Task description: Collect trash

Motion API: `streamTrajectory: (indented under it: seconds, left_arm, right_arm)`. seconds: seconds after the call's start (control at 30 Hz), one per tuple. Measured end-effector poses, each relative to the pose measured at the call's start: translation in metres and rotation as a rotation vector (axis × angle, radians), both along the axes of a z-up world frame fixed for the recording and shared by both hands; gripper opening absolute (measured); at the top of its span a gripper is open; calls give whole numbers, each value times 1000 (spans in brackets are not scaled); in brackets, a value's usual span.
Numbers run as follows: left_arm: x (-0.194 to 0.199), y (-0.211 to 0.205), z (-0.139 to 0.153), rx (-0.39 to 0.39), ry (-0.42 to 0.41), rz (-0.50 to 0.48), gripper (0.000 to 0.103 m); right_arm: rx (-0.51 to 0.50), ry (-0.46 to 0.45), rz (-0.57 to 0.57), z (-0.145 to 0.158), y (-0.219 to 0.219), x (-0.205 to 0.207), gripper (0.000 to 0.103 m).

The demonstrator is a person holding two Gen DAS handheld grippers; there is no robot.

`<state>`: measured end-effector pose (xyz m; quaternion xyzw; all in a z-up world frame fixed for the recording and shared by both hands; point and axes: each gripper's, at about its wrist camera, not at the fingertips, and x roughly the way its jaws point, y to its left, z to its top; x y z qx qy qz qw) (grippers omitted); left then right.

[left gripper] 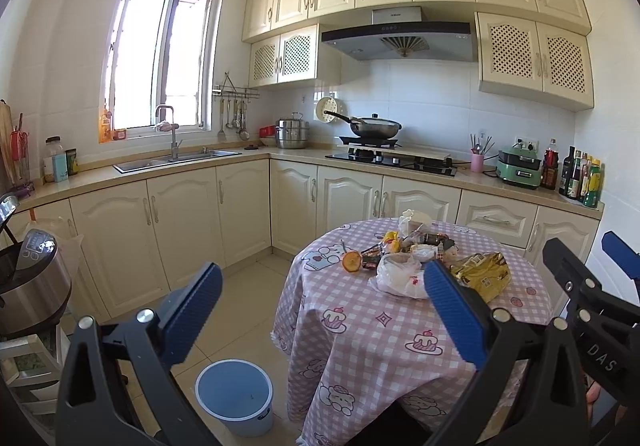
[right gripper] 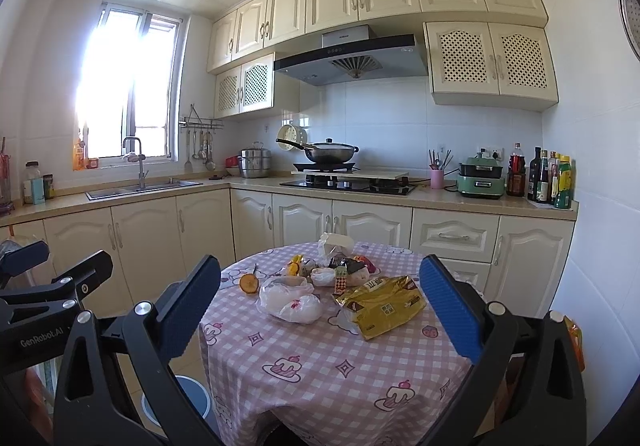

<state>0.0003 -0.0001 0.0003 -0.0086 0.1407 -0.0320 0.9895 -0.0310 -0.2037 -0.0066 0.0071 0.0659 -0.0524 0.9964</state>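
A heap of trash lies on the round table with the pink checked cloth (left gripper: 384,330) (right gripper: 320,362). It holds a yellow snack bag (left gripper: 482,272) (right gripper: 382,304), a white plastic bag (left gripper: 400,274) (right gripper: 290,300), an orange peel (left gripper: 351,261) (right gripper: 248,283) and several small wrappers (left gripper: 416,242) (right gripper: 344,266). A blue bucket (left gripper: 234,396) (right gripper: 192,398) stands on the floor left of the table. My left gripper (left gripper: 322,310) hangs open above the table's near left side. My right gripper (right gripper: 320,308) is open short of the heap. Both hold nothing.
L-shaped counter with cream cabinets behind the table: sink (left gripper: 176,160), stove with wok (left gripper: 376,128), bottles (left gripper: 580,178) at right. A rice cooker (left gripper: 28,278) stands at far left. Tiled floor (left gripper: 248,294) lies between table and cabinets.
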Motion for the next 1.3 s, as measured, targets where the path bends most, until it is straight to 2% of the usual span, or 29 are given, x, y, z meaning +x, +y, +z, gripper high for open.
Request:
streamTrajectory:
  seconds: [1.3]
  left_arm:
    - [6, -6, -10, 8, 18, -15, 99]
  right_arm:
    - [10, 22, -3, -2, -5, 2, 96]
